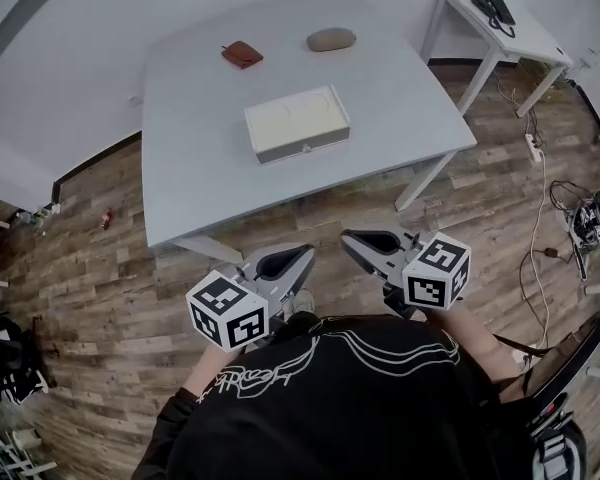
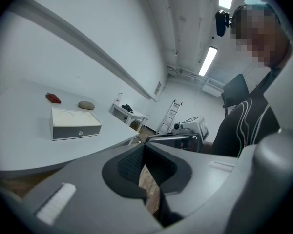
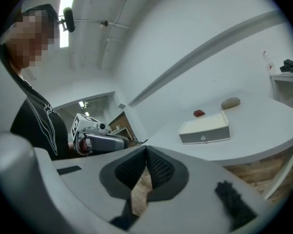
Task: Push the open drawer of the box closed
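A white box (image 1: 296, 123) with a cream top and a grey drawer front with a small knob (image 1: 305, 148) sits in the middle of the pale grey table (image 1: 200, 168). The drawer front looks flush or nearly flush with the box (image 2: 74, 123), which also appears in the right gripper view (image 3: 205, 129). My left gripper (image 1: 305, 252) and right gripper (image 1: 346, 237) hang side by side over the wooden floor, short of the table's near edge and well apart from the box. Both are shut with nothing between the jaws (image 2: 143, 145) (image 3: 146, 148).
A small red pouch (image 1: 242, 54) and a grey stone-like object (image 1: 331, 39) lie behind the box. A white side table with a black phone (image 1: 492, 10) stands at the back right. Cables (image 1: 565, 218) trail on the floor at right. A ladder (image 2: 171, 115) leans further off.
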A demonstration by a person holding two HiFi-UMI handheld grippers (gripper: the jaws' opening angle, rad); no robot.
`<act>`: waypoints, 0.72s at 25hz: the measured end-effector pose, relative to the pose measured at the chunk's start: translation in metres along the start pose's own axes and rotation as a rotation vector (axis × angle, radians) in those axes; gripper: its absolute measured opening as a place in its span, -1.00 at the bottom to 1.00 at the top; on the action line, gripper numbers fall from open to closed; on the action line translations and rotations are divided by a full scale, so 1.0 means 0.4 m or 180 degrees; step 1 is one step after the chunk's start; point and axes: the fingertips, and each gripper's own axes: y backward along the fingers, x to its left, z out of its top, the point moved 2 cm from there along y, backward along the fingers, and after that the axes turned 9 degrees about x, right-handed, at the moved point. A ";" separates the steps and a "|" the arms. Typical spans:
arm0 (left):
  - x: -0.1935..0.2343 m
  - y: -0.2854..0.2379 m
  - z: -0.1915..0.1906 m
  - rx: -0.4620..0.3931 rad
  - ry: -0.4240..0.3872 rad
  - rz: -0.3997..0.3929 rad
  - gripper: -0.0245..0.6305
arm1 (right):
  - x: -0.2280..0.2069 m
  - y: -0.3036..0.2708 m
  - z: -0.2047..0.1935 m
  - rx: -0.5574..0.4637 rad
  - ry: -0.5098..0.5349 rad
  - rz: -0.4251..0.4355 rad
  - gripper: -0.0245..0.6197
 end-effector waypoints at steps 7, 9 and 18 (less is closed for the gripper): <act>-0.156 -0.005 -0.003 -0.0111 -0.0192 0.0059 -0.90 | 0.089 0.111 -0.053 0.0121 0.0351 0.0017 -0.90; -0.185 -0.007 -0.008 -0.0112 -0.0234 0.0075 -0.90 | 0.112 0.132 -0.054 0.0070 0.0372 0.0075 -0.90; -0.251 -0.009 -0.009 -0.0096 -0.0326 0.0133 -0.90 | 0.163 0.169 -0.053 -0.0036 0.0400 0.0266 -0.90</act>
